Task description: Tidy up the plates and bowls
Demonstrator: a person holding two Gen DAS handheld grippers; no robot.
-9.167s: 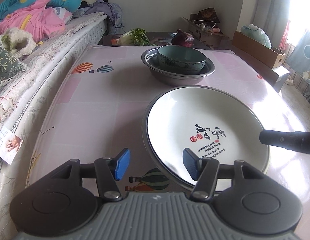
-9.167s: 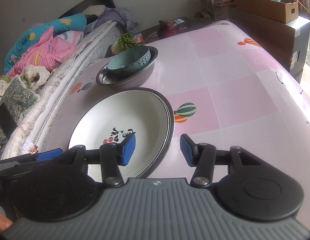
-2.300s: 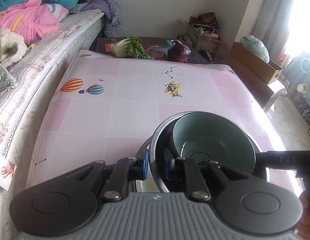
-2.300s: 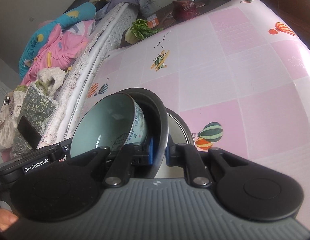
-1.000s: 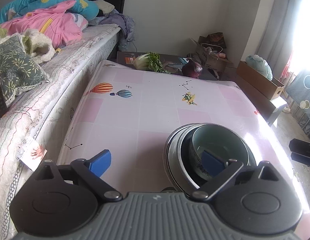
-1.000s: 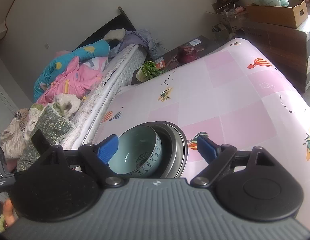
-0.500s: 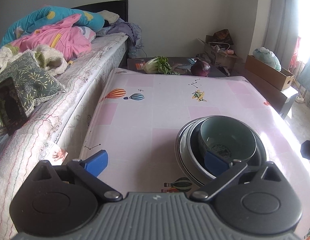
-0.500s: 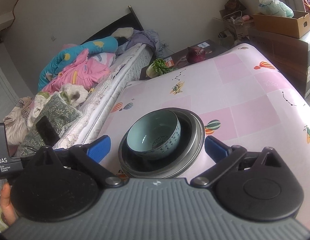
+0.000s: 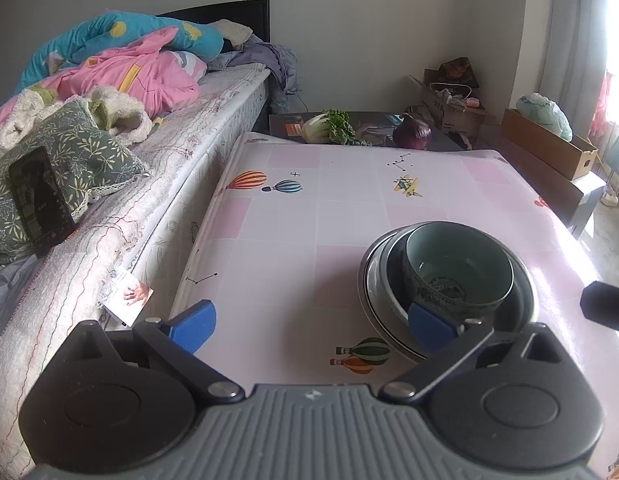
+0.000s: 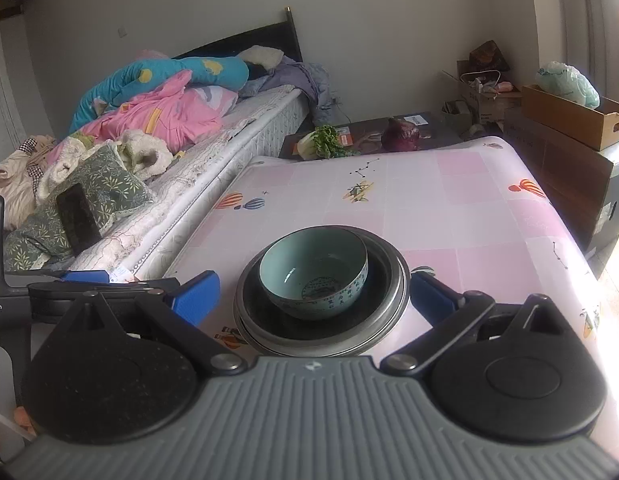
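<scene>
Blue pads on the right gripper [image 10: 315, 294] stand spread wide with nothing between them touching; the jaws are fully apart and empty. Straight ahead of them, centred in the gap and a little beyond the tips, sits the stack: a pale green bowl [image 10: 314, 271] inside a steel basin [image 10: 383, 308], with the rim of a plate [image 9: 371, 322] showing under the basin in the left wrist view. The left gripper [image 9: 311, 324] is likewise spread and holds nothing; from it the stack lies ahead and off to the right, its right pad overlapping the basin's near rim in the picture, though contact cannot be told. The right hand looks the better lined up of the two.

The stack is round, so no long axis governs a grasp; any rim point serves. It rests near the counter's [image 10: 469, 208] front edge, roughly midway between the bed-side edge and the far right edge. Beyond it the counter is open pink cloth up to the back edge, giving free room to push or carry the stack away from the person. The stacking looks finished.
</scene>
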